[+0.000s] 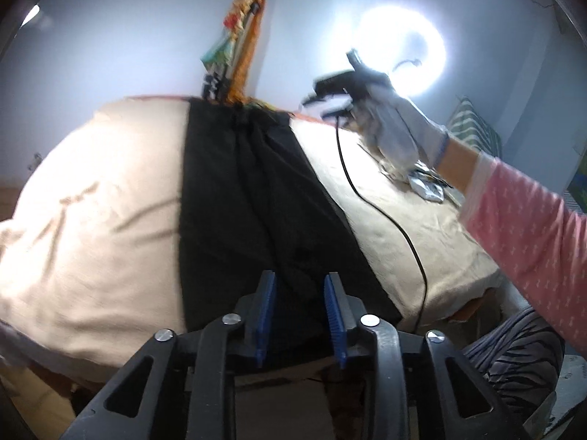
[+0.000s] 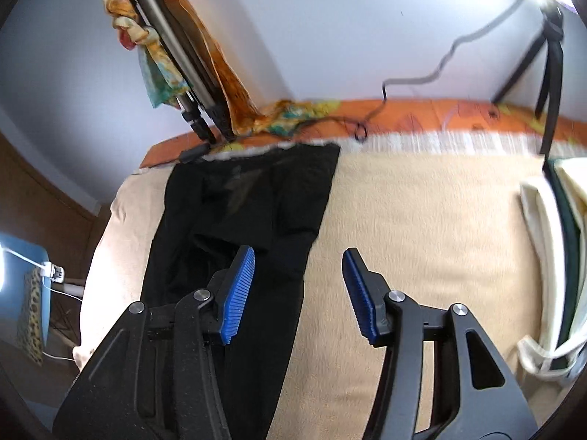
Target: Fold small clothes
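Observation:
A black garment [image 1: 256, 198] lies flat and lengthwise on a beige blanket [image 1: 91, 201]; in the right wrist view the garment [image 2: 249, 220] lies left of centre. My left gripper [image 1: 300, 284] hovers over the garment's near end, jaws apart with black cloth showing between the blue pads; no grip is visible. My right gripper [image 2: 298, 256] is open and empty above the garment's right edge. In the left wrist view the right gripper [image 1: 323, 104] is blurred, held up in a white-gloved hand over the far right of the bed.
A tripod draped with a colourful scarf [image 2: 176, 55] stands at the bed's far edge. A ring light [image 1: 403, 51] glares on the right. A black cable [image 1: 385, 212] crosses the blanket. A cream bag [image 2: 550, 256] lies at right. An orange sheet [image 2: 422, 113] lines the far edge.

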Action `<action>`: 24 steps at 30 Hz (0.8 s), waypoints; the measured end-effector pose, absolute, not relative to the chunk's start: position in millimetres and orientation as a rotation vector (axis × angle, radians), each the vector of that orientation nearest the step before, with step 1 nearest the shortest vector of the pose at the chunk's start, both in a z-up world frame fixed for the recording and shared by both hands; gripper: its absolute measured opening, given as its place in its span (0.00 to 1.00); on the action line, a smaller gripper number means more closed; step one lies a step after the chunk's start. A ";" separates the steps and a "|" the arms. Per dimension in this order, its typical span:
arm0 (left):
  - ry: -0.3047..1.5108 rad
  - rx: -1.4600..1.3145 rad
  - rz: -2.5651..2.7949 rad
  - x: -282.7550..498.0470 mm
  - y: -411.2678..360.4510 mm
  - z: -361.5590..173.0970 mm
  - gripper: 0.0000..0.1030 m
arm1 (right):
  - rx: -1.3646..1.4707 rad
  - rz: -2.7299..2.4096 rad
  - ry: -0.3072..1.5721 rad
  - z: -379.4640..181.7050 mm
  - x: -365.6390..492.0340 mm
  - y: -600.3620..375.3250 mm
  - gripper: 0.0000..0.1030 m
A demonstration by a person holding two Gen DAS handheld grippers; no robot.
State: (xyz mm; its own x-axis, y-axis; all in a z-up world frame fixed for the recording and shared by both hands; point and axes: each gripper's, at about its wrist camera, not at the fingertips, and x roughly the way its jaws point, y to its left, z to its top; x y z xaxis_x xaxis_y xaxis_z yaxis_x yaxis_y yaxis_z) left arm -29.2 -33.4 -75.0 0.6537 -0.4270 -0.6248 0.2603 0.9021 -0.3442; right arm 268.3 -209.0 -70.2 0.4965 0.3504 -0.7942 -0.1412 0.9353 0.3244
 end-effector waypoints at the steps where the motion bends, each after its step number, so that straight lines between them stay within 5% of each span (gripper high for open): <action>1: 0.769 -0.229 -0.383 -25.4 -25.7 -71.7 0.29 | 0.230 0.311 1.018 -73.3 264.8 -208.3 0.52; 13: 1.003 -0.262 -0.377 14.0 24.1 -106.0 0.37 | 0.209 0.514 1.170 -96.4 85.9 -209.0 0.52; 24: 1.077 -0.405 -0.441 6.0 28.9 -128.3 0.30 | 0.258 0.605 1.338 -149.4 -25.3 -188.1 0.52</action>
